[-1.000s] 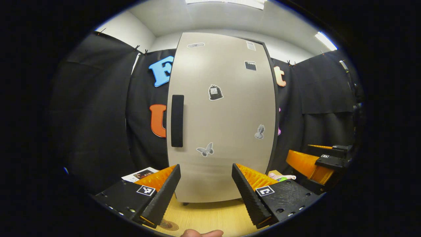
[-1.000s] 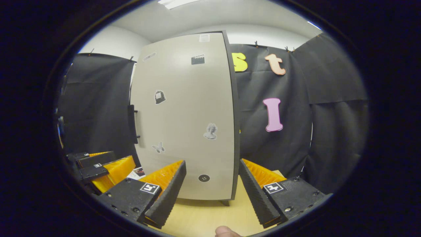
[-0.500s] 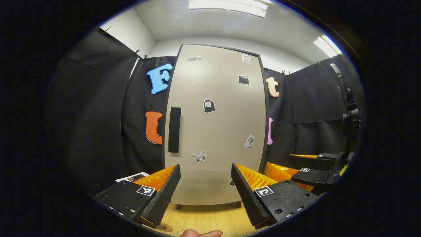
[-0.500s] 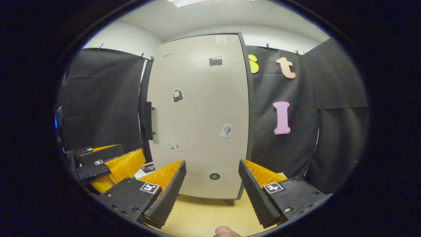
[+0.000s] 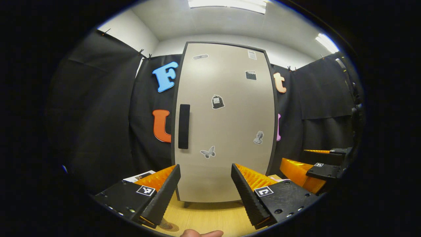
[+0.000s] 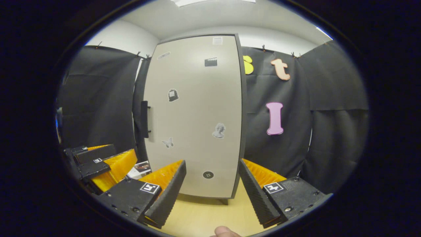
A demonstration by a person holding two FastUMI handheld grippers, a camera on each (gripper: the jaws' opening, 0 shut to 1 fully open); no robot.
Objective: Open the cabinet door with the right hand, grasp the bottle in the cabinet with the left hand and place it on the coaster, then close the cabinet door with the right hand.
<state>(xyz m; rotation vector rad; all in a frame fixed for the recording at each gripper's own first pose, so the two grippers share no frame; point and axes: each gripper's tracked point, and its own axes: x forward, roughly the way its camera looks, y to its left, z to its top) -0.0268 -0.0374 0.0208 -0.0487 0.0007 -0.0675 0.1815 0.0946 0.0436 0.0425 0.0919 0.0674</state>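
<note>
Both tongs are held low and level over the pale wooden table [image 5: 210, 219], pointing straight at the closed cabinet door [image 5: 227, 131] and well short of it. The left tongs [image 5: 205, 194] have their two fingers spread wide with nothing between them; in the left gripper view they sit squarely before the door, and a fingertip of the holding hand [image 5: 201, 233] peeks in at the bottom edge. The right tongs [image 6: 212, 194] are likewise parted and empty, angled toward the door's right edge, with a fingertip of that hand [image 6: 225, 232] at the bottom of the right gripper view. Each pair also shows in the other's view, off to the side and at about the same height. The door carries one dark vertical handle [image 5: 184, 126] on its left side, touched by neither pair. Seven stickers can be counted on the door across the two views, among them a butterfly [image 5: 208, 152], a bust [image 5: 259, 137], a bag [image 5: 217, 102] and a round button [image 6: 208, 174] low down. One printed card [image 5: 139, 176] lies on the table left of the cabinet, and one round coaster [image 5: 168, 225] shows partly at the table's near edge by the left tongs. With the door shut, the bottle cannot be seen.
</note>
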